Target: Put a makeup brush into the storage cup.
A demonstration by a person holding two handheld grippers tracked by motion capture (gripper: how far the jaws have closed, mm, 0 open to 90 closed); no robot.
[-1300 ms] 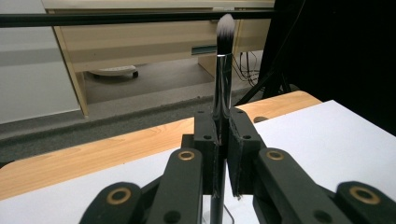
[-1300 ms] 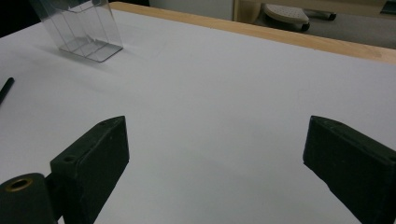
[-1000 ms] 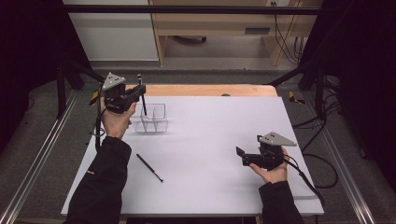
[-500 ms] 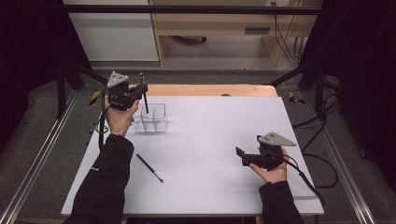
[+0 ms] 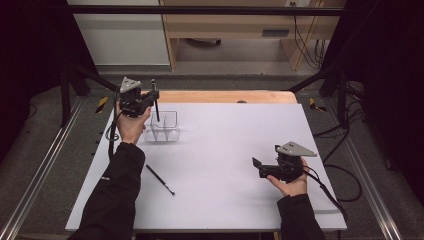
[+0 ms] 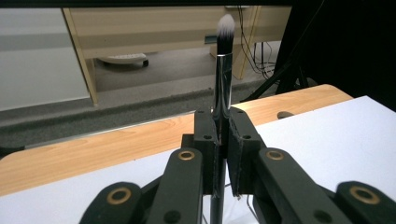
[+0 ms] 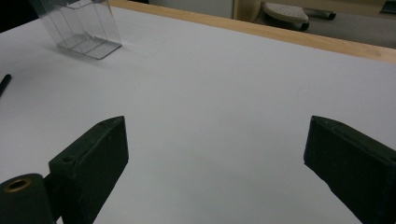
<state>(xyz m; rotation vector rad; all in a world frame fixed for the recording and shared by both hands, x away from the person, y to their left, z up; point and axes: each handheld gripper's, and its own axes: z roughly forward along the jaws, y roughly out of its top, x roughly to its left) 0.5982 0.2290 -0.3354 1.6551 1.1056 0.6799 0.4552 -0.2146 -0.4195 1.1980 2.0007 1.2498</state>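
Left tool (image 5: 151, 96) clenched on a brush (image 6: 223, 79), held upright, bristles up, handle end hanging just above the clear holder (image 5: 162, 127) at its left side. Right tool (image 5: 260, 169) released, jaws wide apart, hovering low over the white surface (image 5: 225, 150) well to the right of the holder. A second brush (image 5: 160, 179) lying flat on the surface, well in front of the holder and apart from it.

Risks from here — judged, not seen:
- Handle tip catching the holder's rim or its inner divider instead of dropping into a compartment; cause: thin clear walls, hard to read against the white surface.
- Holder tipping or sliding if nudged by the handle; looks light, and not braced by anything, with the right tool well away from it.
- Brush slipping or tilting in the grip; cause: smooth metal ferrule pinched between narrow pads.
- Brush leaning and toppling out if let go too high above the holder.

Against half a second back: left tool and brush shifted only a little, nearer the holder and more squarely above it. Right tool in the same spot, same wide opening. Second brush unmoved; holder unmoved.
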